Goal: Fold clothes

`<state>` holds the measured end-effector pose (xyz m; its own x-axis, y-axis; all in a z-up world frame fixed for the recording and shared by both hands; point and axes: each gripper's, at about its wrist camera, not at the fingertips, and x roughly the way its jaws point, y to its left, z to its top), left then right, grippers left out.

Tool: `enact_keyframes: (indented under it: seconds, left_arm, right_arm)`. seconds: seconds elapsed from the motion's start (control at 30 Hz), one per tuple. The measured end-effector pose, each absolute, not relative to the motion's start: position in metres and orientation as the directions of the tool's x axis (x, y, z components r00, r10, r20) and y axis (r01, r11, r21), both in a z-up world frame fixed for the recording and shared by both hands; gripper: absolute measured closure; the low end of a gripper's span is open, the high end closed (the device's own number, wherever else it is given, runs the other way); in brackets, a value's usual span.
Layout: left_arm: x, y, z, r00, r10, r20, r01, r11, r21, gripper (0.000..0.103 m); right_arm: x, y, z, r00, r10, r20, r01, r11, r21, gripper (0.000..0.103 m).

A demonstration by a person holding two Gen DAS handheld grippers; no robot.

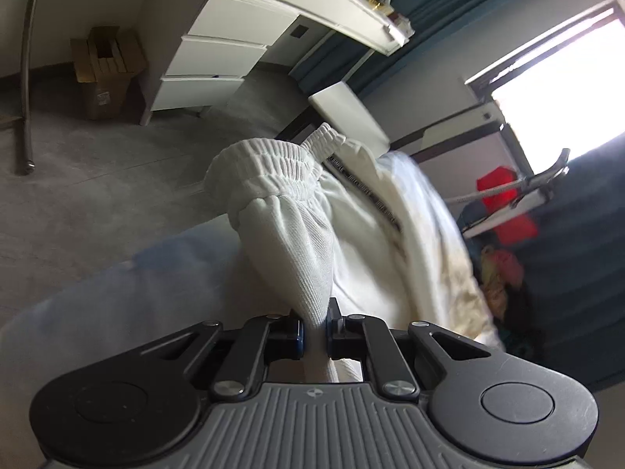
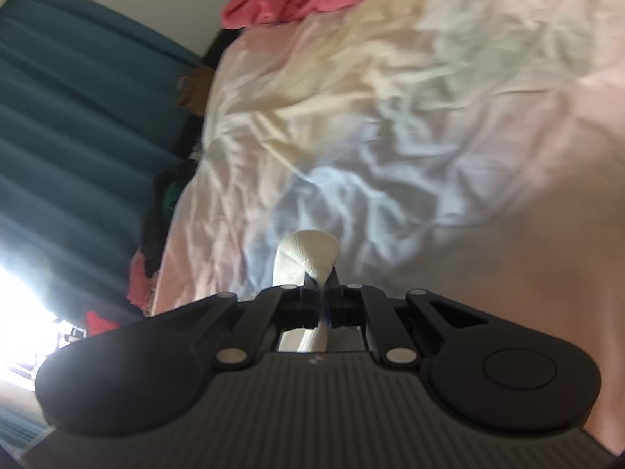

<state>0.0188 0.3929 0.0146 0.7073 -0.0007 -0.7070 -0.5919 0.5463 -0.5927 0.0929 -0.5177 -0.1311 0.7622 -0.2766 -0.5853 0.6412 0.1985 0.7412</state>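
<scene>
Trousers (image 1: 297,211), white with an elastic waistband, are held above the bed (image 2: 429,117). Cloth is pinched in the pressed-together jaws of the left gripper (image 1: 314,326) and right gripper (image 2: 324,299). A lift-and-spread step is judged underway; laying flat on the bed is called for next.

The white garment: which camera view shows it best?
The left wrist view: the white garment shows its gathered elastic band and hanging cloth, pinched in the left gripper. The right wrist view shows only a small bunched fold in the right gripper.
</scene>
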Motion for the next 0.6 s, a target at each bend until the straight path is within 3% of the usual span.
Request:
enact_keyframes:
  seconds: [0.2, 0.27, 0.4, 0.43, 0.47, 0.5, 0.53, 0.6]
  left_arm:
    - [-0.001, 0.393, -0.03, 0.64, 0.015, -0.768, -0.611, 0.617, -0.497, 0.09]
    - [0.0, 0.383, -0.029, 0.634, 0.045, -0.772, -0.6, 0.658, -0.454, 0.083]
    - [0.001, 0.366, -0.013, 0.587, 0.115, -0.801, -0.606, 0.719, -0.341, 0.056]
    - [0.002, 0.362, -0.008, 0.581, 0.135, -0.802, -0.601, 0.736, -0.312, 0.043]
    - [0.002, 0.36, -0.004, 0.58, 0.155, -0.8, -0.595, 0.752, -0.286, 0.037]
    - [0.0, 0.357, 0.001, 0.588, 0.175, -0.789, -0.583, 0.769, -0.264, 0.028]
    - [-0.001, 0.35, 0.008, 0.599, 0.2, -0.775, -0.569, 0.787, -0.237, 0.023]
    - [-0.004, 0.332, 0.019, 0.617, 0.248, -0.747, -0.54, 0.824, -0.173, 0.021]
  right_arm:
    - [0.079, -0.52, -0.145, 0.666, -0.2, -0.719, 0.746, 0.146, 0.65, 0.097]
    - [0.075, -0.52, -0.154, 0.654, -0.177, -0.735, 0.756, 0.124, 0.643, 0.096]
    - [0.065, -0.517, -0.155, 0.655, -0.186, -0.733, 0.753, 0.079, 0.653, 0.087]
    - [0.062, -0.515, -0.153, 0.653, -0.195, -0.732, 0.754, 0.074, 0.653, 0.08]
    - [0.06, -0.514, -0.152, 0.651, -0.205, -0.731, 0.755, 0.069, 0.653, 0.074]
    - [0.058, -0.512, -0.15, 0.649, -0.214, -0.73, 0.755, 0.064, 0.652, 0.06]
    - [0.056, -0.51, -0.147, 0.647, -0.229, -0.728, 0.756, 0.064, 0.652, 0.045]
    - [0.056, -0.508, -0.134, 0.642, -0.305, -0.704, 0.758, 0.116, 0.642, 0.032]
